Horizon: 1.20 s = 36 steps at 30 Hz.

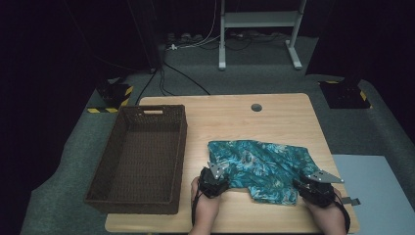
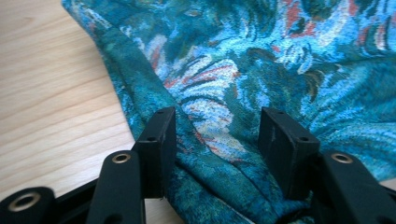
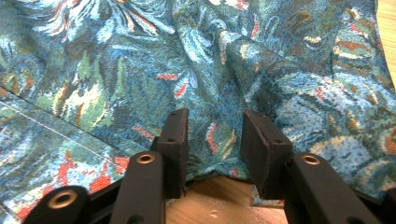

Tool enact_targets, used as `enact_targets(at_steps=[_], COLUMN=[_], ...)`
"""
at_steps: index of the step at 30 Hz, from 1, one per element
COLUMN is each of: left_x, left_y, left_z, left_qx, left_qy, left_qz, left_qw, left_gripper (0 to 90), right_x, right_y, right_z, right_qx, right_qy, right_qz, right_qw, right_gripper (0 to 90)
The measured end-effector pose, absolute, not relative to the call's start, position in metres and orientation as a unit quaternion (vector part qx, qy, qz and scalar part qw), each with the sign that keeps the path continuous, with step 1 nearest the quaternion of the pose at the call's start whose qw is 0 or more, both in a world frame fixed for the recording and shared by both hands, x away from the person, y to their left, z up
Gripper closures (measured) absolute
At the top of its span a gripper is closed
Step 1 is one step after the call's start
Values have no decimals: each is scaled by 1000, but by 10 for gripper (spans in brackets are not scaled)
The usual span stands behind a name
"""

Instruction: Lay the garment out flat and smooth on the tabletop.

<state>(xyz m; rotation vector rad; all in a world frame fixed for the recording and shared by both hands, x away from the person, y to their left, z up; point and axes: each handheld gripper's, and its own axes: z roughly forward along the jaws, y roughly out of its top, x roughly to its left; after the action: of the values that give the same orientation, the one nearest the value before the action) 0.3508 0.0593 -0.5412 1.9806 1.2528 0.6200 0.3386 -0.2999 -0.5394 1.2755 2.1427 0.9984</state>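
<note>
- Work in hand: handling the teal patterned cloth (image 1: pixel 259 169), which lies crumpled on the wooden table (image 1: pixel 274 117), just right of the brown wicker basket (image 1: pixel 142 156).
- Progress, as I judge it: early. The cloth is wholly on the table, neither folded flat nor lifted, and the basket holds nothing (if it is the destination, that whole transfer is left).
- My left gripper (image 1: pixel 214 179) sits at the cloth's near left corner, between the cloth and the basket's near end. In the left gripper view, its jaws stand wide apart, with a ridge of fabric (image 2: pixel 219 130) running between them; the pads are not pressed on it.
- My right gripper (image 1: pixel 313 188) sits at the cloth's near right corner, well apart from the basket. In the right gripper view, its jaws stand at a narrower gap, straddling a raised fold (image 3: pixel 215 135) at the hem; a gap shows on each side, so I judge no grip is made.
- Left to do: close both pairs on their corners, then lift.
</note>
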Motion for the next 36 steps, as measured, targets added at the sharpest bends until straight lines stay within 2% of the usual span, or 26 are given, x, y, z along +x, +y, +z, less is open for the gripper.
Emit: enact_targets(at_steps=[6,13,25,34,36], left_x=[356,357,357,357,357], left_y=[69,72,72,72,72], left_z=[-541,-541,-541,-541,-541], left_qx=[761,761,760,759,759], left_qy=[490,490,492,493,493], left_qz=[240,237,235,234,234], left_qw=[351,352,354,355,355], left_gripper=[456,458,460,461,463], right_x=[332,335,382,413,417], right_y=[-300,-311,-324,-319,-318], right_z=[-535,-516,-505,-523,-528], right_qx=[458,469,491,508,513], right_qy=[773,751,742,751,753], right_qz=[377,392,375,349,342], right_qw=[223,249,262,237,230], right_gripper=[588,609,634,621,645])
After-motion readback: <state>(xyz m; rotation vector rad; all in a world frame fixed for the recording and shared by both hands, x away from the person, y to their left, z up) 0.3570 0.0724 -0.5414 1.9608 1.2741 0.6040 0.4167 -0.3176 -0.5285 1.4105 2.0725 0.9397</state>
